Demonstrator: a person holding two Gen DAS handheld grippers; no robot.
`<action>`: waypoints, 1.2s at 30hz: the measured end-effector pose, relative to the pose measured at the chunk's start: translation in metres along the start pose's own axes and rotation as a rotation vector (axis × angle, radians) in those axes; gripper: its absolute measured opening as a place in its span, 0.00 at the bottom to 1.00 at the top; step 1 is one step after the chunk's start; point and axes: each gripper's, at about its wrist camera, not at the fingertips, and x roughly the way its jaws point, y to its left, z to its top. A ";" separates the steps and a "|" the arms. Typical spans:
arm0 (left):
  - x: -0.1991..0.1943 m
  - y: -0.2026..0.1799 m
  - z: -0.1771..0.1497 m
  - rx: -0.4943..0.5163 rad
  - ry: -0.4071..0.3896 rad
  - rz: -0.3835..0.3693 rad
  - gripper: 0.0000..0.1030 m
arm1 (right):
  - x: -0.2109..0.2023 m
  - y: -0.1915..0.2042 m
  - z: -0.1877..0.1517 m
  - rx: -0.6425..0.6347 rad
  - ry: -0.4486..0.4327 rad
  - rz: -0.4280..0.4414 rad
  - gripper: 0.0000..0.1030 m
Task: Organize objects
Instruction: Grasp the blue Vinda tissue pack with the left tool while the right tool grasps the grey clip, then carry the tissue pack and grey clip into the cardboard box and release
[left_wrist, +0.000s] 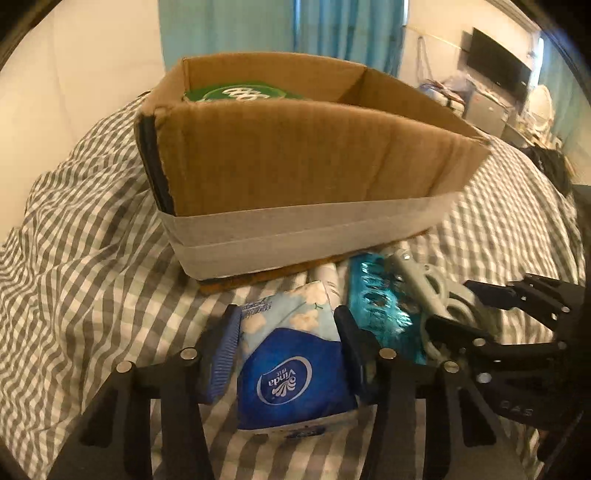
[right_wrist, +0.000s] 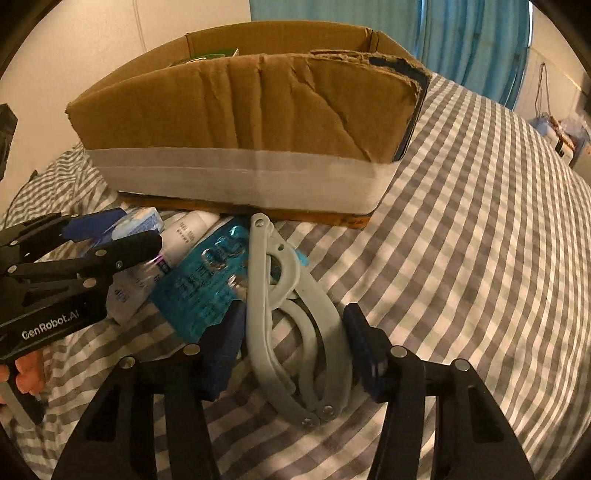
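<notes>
Left tongs bracket the Vinda tissue pack on the bed, pads at both sides; firm contact cannot be told. Right tongs stand open astride the grey folding hanger, just before the cardboard box. Tissue pack: light, soft, compressible; grip mid-sides. Hanger: stiff, hinged, likely slippery; grip across the stacked arms.

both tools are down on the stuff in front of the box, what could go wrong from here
1. The left tool straddles the soft tissue pack; a hard squeeze may crush it or let it slip.
2. The right tool straddles the folded grey hanger, whose hinged parts might swing open when lifted.
3. The cardboard box has a tall near wall; a low carry may hit it.
</notes>
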 end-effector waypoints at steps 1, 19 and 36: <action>-0.006 -0.001 -0.002 0.013 -0.007 -0.004 0.49 | -0.001 0.002 -0.003 -0.001 0.009 -0.005 0.53; -0.075 0.010 -0.025 -0.014 0.076 0.066 0.48 | -0.075 0.050 -0.032 -0.102 -0.017 -0.100 0.45; -0.195 0.008 0.032 0.044 -0.175 0.082 0.48 | -0.212 0.087 0.035 -0.160 -0.252 -0.181 0.45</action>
